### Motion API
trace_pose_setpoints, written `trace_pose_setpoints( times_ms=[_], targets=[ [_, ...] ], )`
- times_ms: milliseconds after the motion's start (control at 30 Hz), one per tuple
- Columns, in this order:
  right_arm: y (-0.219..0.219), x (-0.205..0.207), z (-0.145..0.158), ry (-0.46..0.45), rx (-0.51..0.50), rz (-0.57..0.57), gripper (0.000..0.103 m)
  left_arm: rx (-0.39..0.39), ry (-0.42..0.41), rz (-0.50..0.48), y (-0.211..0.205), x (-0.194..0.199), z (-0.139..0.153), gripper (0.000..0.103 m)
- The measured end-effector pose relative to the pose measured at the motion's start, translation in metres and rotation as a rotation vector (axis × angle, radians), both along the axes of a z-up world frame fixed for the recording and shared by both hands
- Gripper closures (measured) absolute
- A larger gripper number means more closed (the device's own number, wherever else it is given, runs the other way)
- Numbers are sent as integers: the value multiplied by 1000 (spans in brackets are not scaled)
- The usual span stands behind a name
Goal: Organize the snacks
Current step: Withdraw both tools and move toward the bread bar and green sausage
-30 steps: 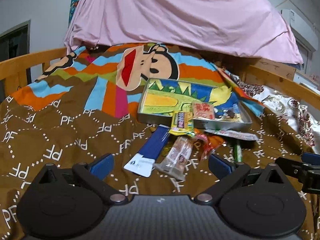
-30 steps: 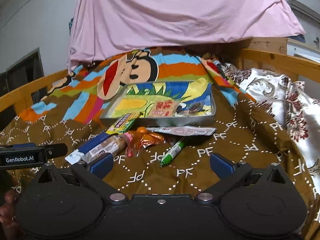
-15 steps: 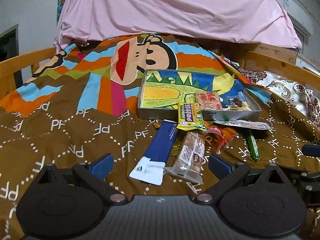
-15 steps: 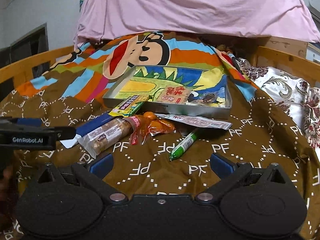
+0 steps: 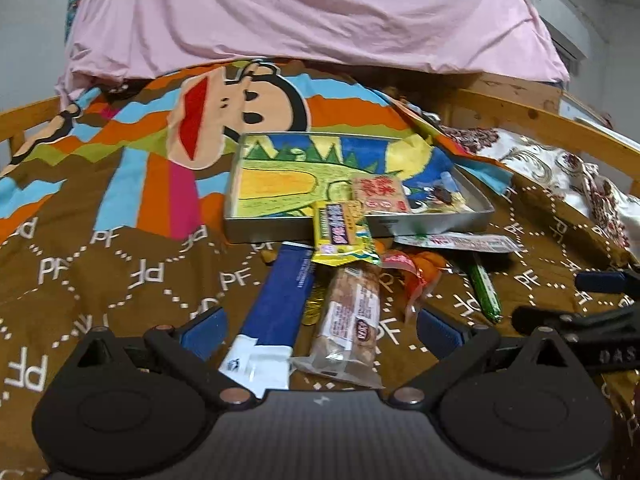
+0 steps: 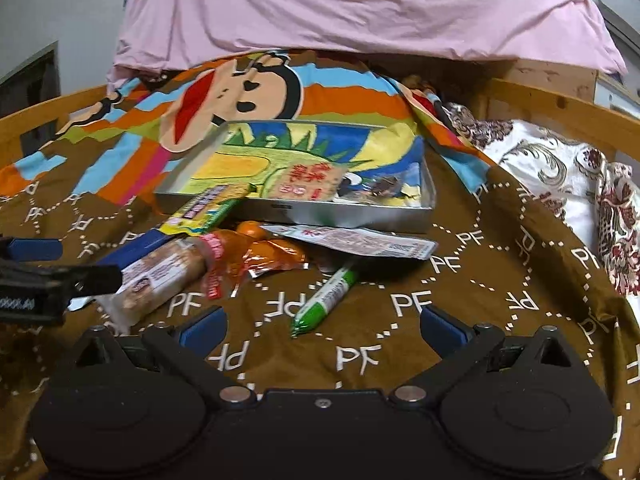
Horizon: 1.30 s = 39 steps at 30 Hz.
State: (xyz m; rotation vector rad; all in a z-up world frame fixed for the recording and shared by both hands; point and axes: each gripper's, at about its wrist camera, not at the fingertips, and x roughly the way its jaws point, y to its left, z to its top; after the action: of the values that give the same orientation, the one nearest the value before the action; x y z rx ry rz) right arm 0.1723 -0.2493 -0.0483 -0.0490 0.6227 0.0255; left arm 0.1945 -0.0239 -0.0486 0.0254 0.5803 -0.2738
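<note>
A metal tray (image 5: 440, 226) (image 6: 340, 216) with a dinosaur picture lies on the bed, a red packet (image 5: 380, 196) (image 6: 306, 182) inside it. A yellow packet (image 5: 342, 232) (image 6: 208, 210) leans over its near rim. In front lie a blue packet (image 5: 282, 292), a biscuit pack (image 5: 352, 312) (image 6: 160, 276), an orange wrapper (image 5: 420, 268) (image 6: 264, 258), a long white packet (image 6: 360, 240) and a green stick (image 6: 326, 298). My left gripper (image 5: 322, 330) is open, with the near ends of the blue packet and biscuit pack between its fingers. My right gripper (image 6: 322, 326) is open just short of the green stick.
The brown patterned blanket (image 5: 120, 272) covers the bed, with a pink sheet (image 5: 312, 12) draped behind. Wooden rails (image 6: 560, 104) run along both sides. A floral cloth (image 6: 560, 172) is bunched at the right. The other gripper's body (image 6: 36, 284) shows at the left edge.
Both grippers have come forward and lower toward the snack pile. The blue packet and biscuit pack now lie between the left fingers. Nothing has been picked up.
</note>
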Motion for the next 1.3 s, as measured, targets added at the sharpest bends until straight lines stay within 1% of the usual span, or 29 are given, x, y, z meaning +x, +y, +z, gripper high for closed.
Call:
trace_pose_setpoints(
  times_ms=[100, 300, 433, 567, 733, 900, 933, 1000, 1033, 1100, 1200, 1233, 1300],
  targets=[
    [-2, 8, -3, 11, 2, -6, 1, -3, 5, -33, -3, 2, -2, 0],
    [-5, 21, -12, 34, 6, -12, 1, 4, 48, -87, -12, 12, -9, 0],
    [-9, 28, -15, 48, 48, -3, 1, 6, 60, -114, -15, 15, -13, 0],
    [-15, 35, -13, 38, 101, 1, 4, -16, 59, -137, -14, 16, -14, 1],
    [-14, 42, -16, 55, 120, 11, 12, -43, 57, -168, -16, 18, -14, 1],
    [-14, 49, -19, 41, 107, 4, 18, -64, 87, -166, -20, 29, -19, 8],
    [-15, 51, -20, 41, 107, 0, 19, -65, 98, -162, -21, 32, -20, 11],
    [-18, 56, -24, 53, 118, -11, 26, -66, 116, -141, -23, 39, -22, 15],
    [-20, 59, -26, 61, 129, -20, 28, -72, 121, -132, -23, 42, -23, 18],
    [-24, 64, -29, 72, 150, -35, 38, -79, 127, -119, -23, 46, -25, 22],
    [-24, 69, -31, 66, 158, -40, 46, -53, 138, -85, -27, 52, -29, 29],
    [-23, 70, -31, 67, 157, -38, 46, -38, 139, -74, -29, 53, -31, 32],
    [-21, 72, -33, 77, 143, -34, 46, -10, 139, -66, -33, 54, -32, 33]
  ],
)
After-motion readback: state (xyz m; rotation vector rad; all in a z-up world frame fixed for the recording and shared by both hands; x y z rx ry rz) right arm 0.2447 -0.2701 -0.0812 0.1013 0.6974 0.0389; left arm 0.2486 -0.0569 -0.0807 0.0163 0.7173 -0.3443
